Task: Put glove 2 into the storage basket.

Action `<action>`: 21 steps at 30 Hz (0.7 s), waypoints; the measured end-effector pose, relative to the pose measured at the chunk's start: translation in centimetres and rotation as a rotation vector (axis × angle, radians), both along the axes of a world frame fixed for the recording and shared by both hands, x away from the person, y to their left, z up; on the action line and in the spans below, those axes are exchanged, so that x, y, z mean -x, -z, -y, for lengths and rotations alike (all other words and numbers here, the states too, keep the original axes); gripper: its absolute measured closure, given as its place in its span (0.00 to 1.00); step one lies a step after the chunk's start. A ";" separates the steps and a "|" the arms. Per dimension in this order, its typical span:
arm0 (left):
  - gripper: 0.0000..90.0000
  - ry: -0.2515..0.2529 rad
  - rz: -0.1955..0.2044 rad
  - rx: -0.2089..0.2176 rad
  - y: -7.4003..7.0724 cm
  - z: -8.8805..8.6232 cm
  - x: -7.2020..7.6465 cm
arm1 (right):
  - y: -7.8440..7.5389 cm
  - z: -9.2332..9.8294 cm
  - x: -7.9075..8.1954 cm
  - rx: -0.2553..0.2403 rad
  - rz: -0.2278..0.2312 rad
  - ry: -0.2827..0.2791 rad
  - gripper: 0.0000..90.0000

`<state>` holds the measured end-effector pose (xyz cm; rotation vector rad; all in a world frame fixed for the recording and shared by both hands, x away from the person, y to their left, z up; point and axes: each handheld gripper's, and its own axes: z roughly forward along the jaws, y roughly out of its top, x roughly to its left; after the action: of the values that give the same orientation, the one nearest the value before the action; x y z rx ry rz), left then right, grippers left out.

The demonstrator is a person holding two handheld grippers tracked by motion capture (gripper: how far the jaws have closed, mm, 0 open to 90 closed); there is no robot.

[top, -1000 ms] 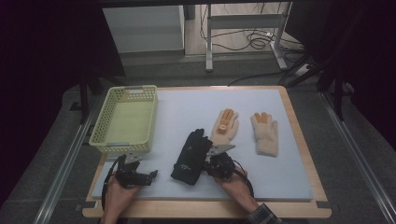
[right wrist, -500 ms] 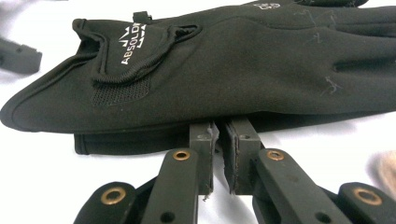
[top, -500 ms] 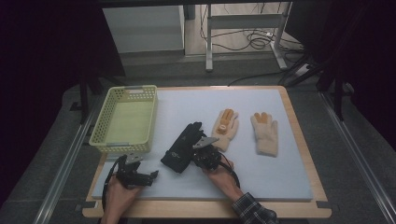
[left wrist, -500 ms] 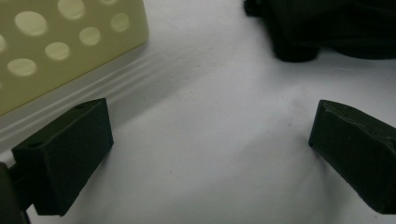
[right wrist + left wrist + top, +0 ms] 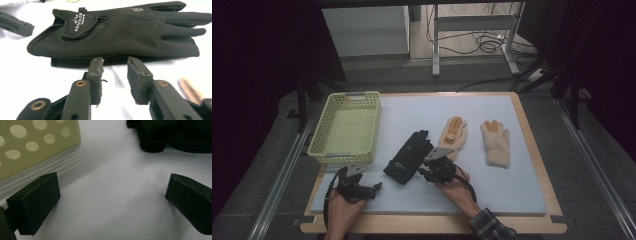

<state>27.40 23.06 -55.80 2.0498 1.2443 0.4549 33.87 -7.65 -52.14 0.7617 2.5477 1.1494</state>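
Foam padding, pale blue-white, covers the wooden-edged table point(image 5: 532, 150), which stands on dark grey carpet; behind it are a white cabinet point(image 5: 364, 30), a metal desk frame point(image 5: 472, 37) and loose cables point(image 5: 484, 45) on the floor, with darkness to either side.

On the pad I count three gloves and one basket. One black fabric glove with a white logo on its cuff point(image 5: 408, 156) lies flat just ahead of the right gripper point(image 5: 426, 167); in the right gripper view that black glove point(image 5: 120, 32) has its cuff edge right at the tips of the right gripper's fingers point(image 5: 96, 72). Those jaws have just been opening and now stand a little apart, with nothing pressed between them and bare pad in the gap. Two tan knitted gloves lie beyond and to the right of those fingers: the nearer tan glove point(image 5: 453, 134) just past the grey plate on the gripper, the farther tan glove point(image 5: 495, 142) well apart.

One pale yellow perforated plastic basket point(image 5: 344, 155) sits just beyond the left gripper point(image 5: 374, 189). In the left gripper view the left gripper's fingers point(image 5: 37, 200) are spread wide over bare pad, gripping nothing, with the basket's wall point(image 5: 30, 147) ahead on one side and the black glove's edge point(image 5: 170, 135) ahead on the other.
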 end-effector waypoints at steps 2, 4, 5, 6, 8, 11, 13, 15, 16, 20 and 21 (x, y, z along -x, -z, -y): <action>0.00 0.000 0.000 0.000 0.0 0.0 0.0 | -0.1 0.3 0.1 0.002 0.004 0.002 0.65; 0.00 0.000 0.002 0.002 0.0 0.0 0.0 | -0.4 1.3 0.3 0.000 0.010 0.014 0.56; 0.00 0.000 0.002 0.002 0.0 0.0 0.0 | -0.5 1.7 0.3 -0.001 0.012 0.019 0.54; 0.00 0.000 0.002 0.002 0.0 0.0 0.0 | -0.5 1.7 0.3 -0.001 0.012 0.019 0.54; 0.00 0.000 0.002 0.002 0.0 0.0 0.0 | -0.7 2.5 0.4 -0.001 0.019 0.033 0.49; 0.00 0.000 0.002 0.003 0.0 0.0 0.0 | -1.1 4.4 0.4 -0.005 0.030 0.071 0.39; 0.00 0.000 0.003 0.004 0.0 0.0 0.0 | -1.2 5.4 0.3 -0.008 0.023 0.089 0.34; 0.00 0.001 0.003 0.003 0.0 0.0 0.0 | -1.2 6.4 0.2 -0.008 0.021 0.104 0.30; 0.00 0.001 0.003 0.003 0.0 0.0 0.0 | -1.1 6.8 0.2 -0.005 0.018 0.108 0.28; 0.00 0.002 0.008 0.004 0.0 0.0 0.1 | -1.0 8.7 0.1 -0.008 0.022 0.140 0.22; 0.00 0.002 0.008 0.003 0.0 0.0 0.1 | -0.9 9.1 0.1 -0.009 0.020 0.149 0.21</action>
<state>27.32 23.09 -55.82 2.0444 1.2373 0.4598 33.77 -16.77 -51.22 0.9205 2.4244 1.1148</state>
